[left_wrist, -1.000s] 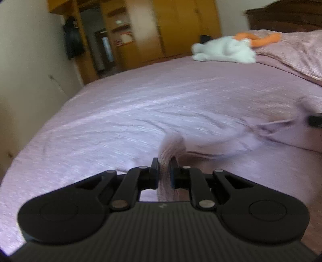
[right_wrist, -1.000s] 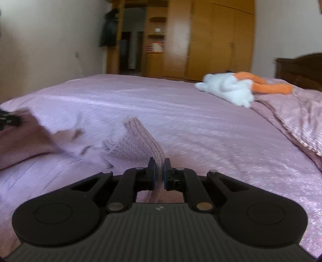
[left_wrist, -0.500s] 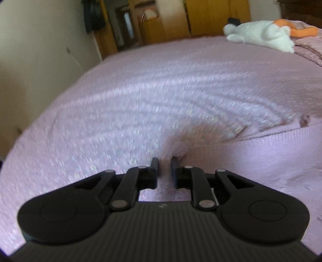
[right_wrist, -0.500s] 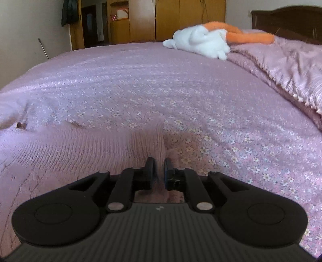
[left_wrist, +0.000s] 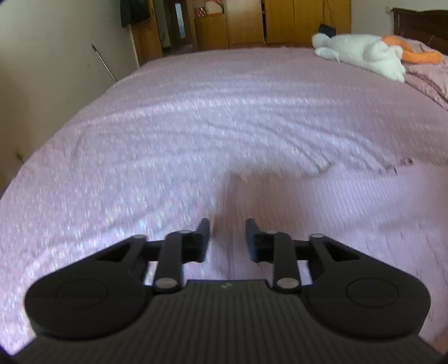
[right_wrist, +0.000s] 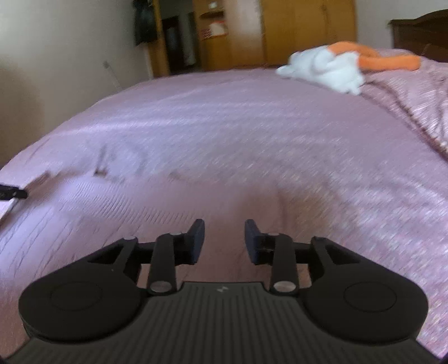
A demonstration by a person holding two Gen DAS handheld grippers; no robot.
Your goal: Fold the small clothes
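Note:
A pink knitted garment (left_wrist: 336, 212) lies spread flat on the pink bedspread (left_wrist: 196, 126). It also shows in the right wrist view (right_wrist: 126, 212). My left gripper (left_wrist: 227, 228) is open and empty, just above the garment's left corner. My right gripper (right_wrist: 224, 228) is open and empty, just above the garment's right corner. The tip of the left gripper (right_wrist: 12, 193) shows at the left edge of the right wrist view. Both views are blurred by motion.
A white and orange plush toy (left_wrist: 366, 54) lies at the far side of the bed, also in the right wrist view (right_wrist: 336, 65). A folded pink blanket (right_wrist: 414, 92) lies at the right. Wooden wardrobes (left_wrist: 280, 22) and a wall (left_wrist: 56, 70) stand beyond.
Both grippers lowered the garment onto the bed, then opened and let go of its corners. The garment now lies flat.

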